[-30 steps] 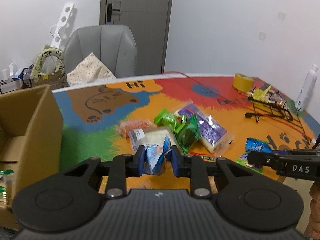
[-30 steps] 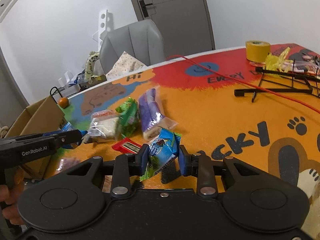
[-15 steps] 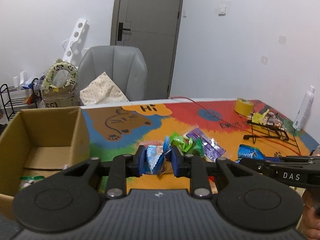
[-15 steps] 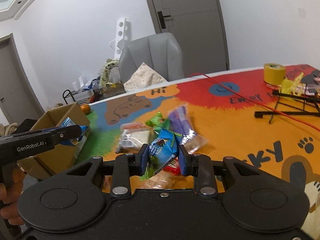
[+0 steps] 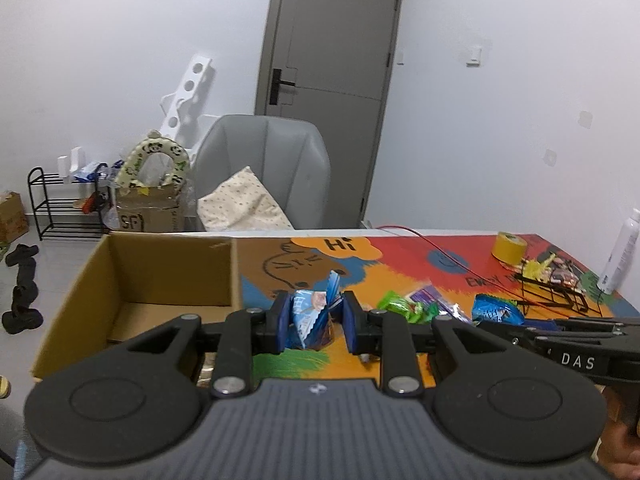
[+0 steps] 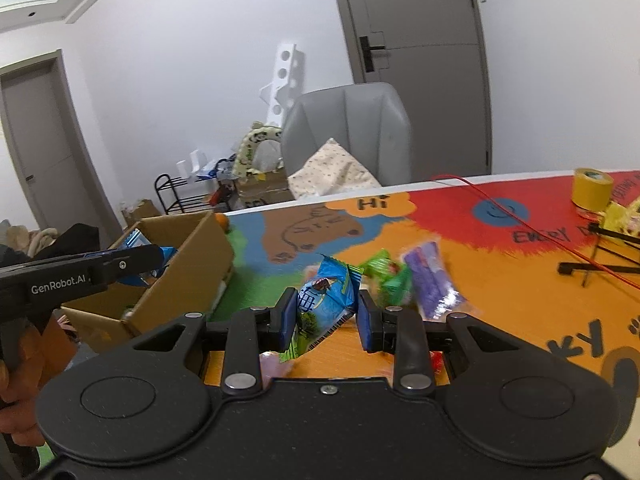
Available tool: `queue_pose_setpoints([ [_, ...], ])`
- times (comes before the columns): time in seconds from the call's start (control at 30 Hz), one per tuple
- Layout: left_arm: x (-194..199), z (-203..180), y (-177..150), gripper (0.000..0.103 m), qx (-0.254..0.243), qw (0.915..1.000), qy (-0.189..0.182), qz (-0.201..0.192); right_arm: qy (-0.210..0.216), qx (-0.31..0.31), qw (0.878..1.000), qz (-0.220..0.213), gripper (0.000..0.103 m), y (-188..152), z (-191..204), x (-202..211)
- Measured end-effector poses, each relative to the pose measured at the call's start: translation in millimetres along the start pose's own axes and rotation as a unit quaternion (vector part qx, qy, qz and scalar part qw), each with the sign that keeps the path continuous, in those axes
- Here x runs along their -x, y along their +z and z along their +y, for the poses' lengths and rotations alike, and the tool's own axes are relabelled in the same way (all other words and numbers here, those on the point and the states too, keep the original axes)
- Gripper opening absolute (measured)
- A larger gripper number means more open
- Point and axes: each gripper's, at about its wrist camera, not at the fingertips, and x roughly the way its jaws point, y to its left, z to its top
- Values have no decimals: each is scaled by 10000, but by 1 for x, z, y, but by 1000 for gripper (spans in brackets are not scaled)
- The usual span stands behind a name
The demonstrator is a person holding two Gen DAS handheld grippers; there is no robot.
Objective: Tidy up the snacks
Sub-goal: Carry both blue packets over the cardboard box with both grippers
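Both claws lifted, gripping snack packets [image 5: 310, 312], tilted downward.

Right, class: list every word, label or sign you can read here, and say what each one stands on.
"Hi": tablecloth, in an orange cloud.
"GenRobot.AI": side of the left tongs.
"DAS": side of the right tongs.
"SF": floor carton.
"KY": tablecloth, cut off.
Snack packet print: too blurred to read.

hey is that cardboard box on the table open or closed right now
Open. The cardboard box has no lid or flaps over it; the left wrist view looks straight down onto its bare brown floor and inner walls.
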Motion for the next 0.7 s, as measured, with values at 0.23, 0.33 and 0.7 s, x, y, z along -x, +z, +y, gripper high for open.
queue_pose_setpoints([
  [0.23,11,21,3,26,141,9998,142,-85,166,162,9997,-3,29,5,21,-8],
  [0.33,15,28,4,26,196,9996,190,-121,210,211,9996,15,29,6,29,-11],
  [0.7,11,57,-1,26,465,9983,335,-64,361,359,9987,30,29,14,53,-24],
])
